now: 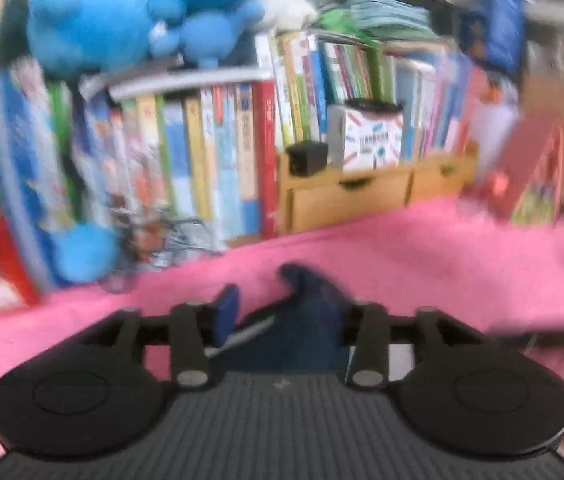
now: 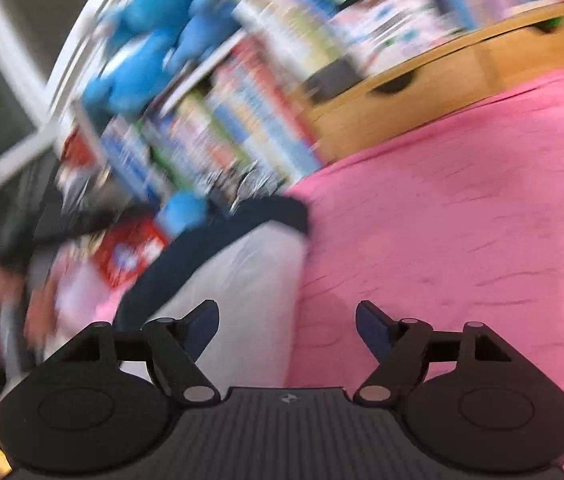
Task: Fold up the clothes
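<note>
1. Both views are smeared by blur, so I read book spines and small clutter only as streaks of colour.
2. In my left wrist view, the left gripper [image 1: 282, 312] sits low in the centre. Its left blue pad [image 1: 226, 312] shows plainly; the right finger is mostly covered by a fold of dark navy cloth [image 1: 306, 320] with a thin pale stripe.
3. That navy fabric lies between the jaws, which stand partly apart. I cannot tell whether the pads press on it.
4. Behind it spreads a soft, fuzzy pink blanket [image 1: 422, 248], filling the middle band of the frame.
5. Upper left holds a plush blue stuffed toy [image 1: 93, 24], its outline cut off by the frame edge. Upright books [image 1: 209, 152] fill the centre, beside a light wooden drawer box [image 1: 346, 200].
6. In my right wrist view, the right gripper [image 2: 286, 330] has its jaws wide apart with nothing between them.
7. A smooth white garment with a dark navy band [image 2: 241, 276] lies left of centre on the crinkled pink blanket [image 2: 462, 220]; its lower part is hidden behind the gripper body.
8. The tilted books [image 2: 241, 112] and the toy [image 2: 149, 52] blur across the top.
</note>
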### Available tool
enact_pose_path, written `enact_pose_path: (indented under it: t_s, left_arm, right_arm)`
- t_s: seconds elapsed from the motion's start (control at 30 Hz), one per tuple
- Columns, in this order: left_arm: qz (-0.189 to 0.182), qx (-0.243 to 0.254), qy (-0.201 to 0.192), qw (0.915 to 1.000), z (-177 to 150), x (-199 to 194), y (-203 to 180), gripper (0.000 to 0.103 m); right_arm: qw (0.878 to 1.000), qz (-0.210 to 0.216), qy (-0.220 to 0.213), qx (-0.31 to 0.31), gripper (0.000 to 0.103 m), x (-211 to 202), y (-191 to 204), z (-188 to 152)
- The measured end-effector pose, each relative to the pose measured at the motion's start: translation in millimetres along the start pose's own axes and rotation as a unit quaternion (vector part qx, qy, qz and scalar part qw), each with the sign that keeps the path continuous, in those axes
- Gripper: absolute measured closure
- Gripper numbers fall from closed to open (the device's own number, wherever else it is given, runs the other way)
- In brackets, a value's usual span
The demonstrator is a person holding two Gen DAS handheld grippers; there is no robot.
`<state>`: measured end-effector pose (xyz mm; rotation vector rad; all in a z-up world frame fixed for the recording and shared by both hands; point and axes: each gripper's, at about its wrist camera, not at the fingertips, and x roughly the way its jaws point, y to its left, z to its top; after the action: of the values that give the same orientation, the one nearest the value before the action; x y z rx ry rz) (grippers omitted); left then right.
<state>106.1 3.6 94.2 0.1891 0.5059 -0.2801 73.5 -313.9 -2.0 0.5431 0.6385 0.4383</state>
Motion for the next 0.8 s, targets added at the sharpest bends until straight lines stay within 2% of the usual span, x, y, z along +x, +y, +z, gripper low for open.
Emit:
enact_pose_path:
  t_s: [0.07, 0.17, 0.27, 0.3, 0.33, 0.43, 0.53, 0.57, 0.7, 0.8]
  left_arm:
    - [0.045, 0.011, -0.001, 0.9989, -24.4, -16.1, -0.2, 0.056]
    - [0.063, -0.031, 0.021, 0.9973, -56.7, -31.3, 8.2, 0.056]
    - [0.074, -0.019, 0.057, 0.9954, -89.9, -34.9, -1.2, 0.055]
    - [0.077, -0.011, 0.062, 0.995, -99.9, -37.2, -5.0, 0.055]
    - [0.078, -0.01, 0.064, 0.9948, -107.4, -40.5, -6.9, 0.055]
    - [0.066, -0.037, 0.067, 0.9949, -111.0, -57.6, 1.8, 0.055]
    - [0.067, -0.034, 0.056, 0.9956, -111.8, -77.1, 4.8, 0.055]
    - [0.066, -0.034, 0.05, 0.996, -112.6, -84.3, 4.4, 0.054]
    - [0.05, -0.054, 0.014, 0.9972, -118.0, -110.5, -10.8, 0.05]
    - [0.04, -0.058, -0.006, 0.9975, -122.3, -121.7, -25.7, 0.045]
  right_arm:
    - [0.999, -0.028, -0.026, -0.002, 0.032, -21.8, 1.6, -10.4]
    - [0.992, -0.102, -0.048, -0.048, 0.042, -45.8, 16.2, -38.2]
    - [0.97, -0.204, -0.036, -0.127, 0.046, -52.4, 41.3, -68.3]
    - [0.964, -0.215, -0.025, -0.152, 0.047, -51.6, 50.4, -77.5]
    - [0.96, -0.218, -0.011, -0.177, 0.05, -49.7, 59.7, -86.5]
    - [0.97, -0.163, -0.004, -0.183, 0.061, -64.6, 66.9, -97.2]
    - [0.975, -0.132, -0.033, -0.175, 0.059, -92.6, 62.7, -101.0]
    - [0.973, -0.127, -0.035, -0.188, 0.058, -100.8, 62.8, -104.7]
    - [0.965, -0.121, -0.003, -0.234, 0.056, -108.6, 74.1, -125.5]
    - [0.965, -0.127, 0.007, -0.23, 0.056, -95.5, 81.1, -134.5]
